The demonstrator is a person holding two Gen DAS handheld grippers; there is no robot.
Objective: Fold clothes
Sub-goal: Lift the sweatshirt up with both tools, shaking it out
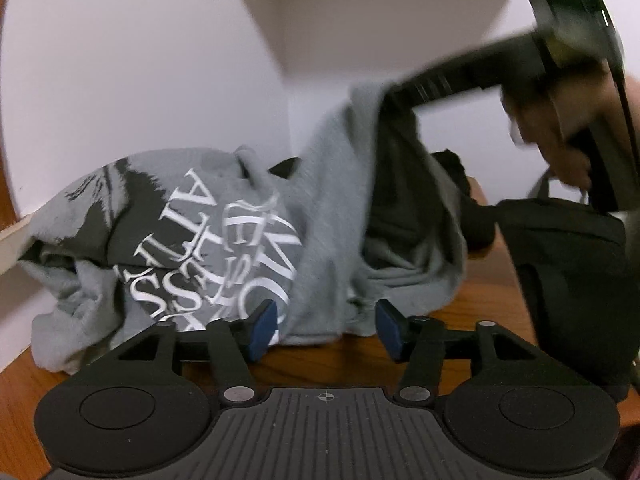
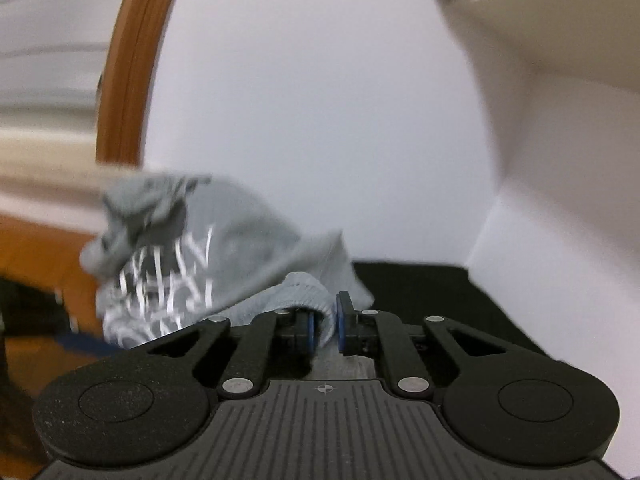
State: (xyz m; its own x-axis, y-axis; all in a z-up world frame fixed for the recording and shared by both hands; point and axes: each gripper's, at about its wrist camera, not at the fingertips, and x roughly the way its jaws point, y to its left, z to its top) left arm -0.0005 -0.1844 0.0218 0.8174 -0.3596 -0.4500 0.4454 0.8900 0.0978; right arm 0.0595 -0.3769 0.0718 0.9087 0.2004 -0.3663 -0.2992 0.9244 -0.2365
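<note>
One grey sweatshirt (image 1: 224,240), two grippers, one lifting an edge of it.

The left gripper (image 1: 326,328) hovers low over the wooden tabletop (image 1: 328,364), its jaws spread and empty, the crumpled sweatshirt with white lettering heaped just ahead of them. The right gripper (image 2: 324,322) has its jaws pinching a ribbed edge of the same sweatshirt, the rest trailing ahead and to the left of them; in the left wrist view that gripper holds the cloth raised, up and to the right. One black bag (image 1: 568,272) stands to the right of the left jaws.
</note>
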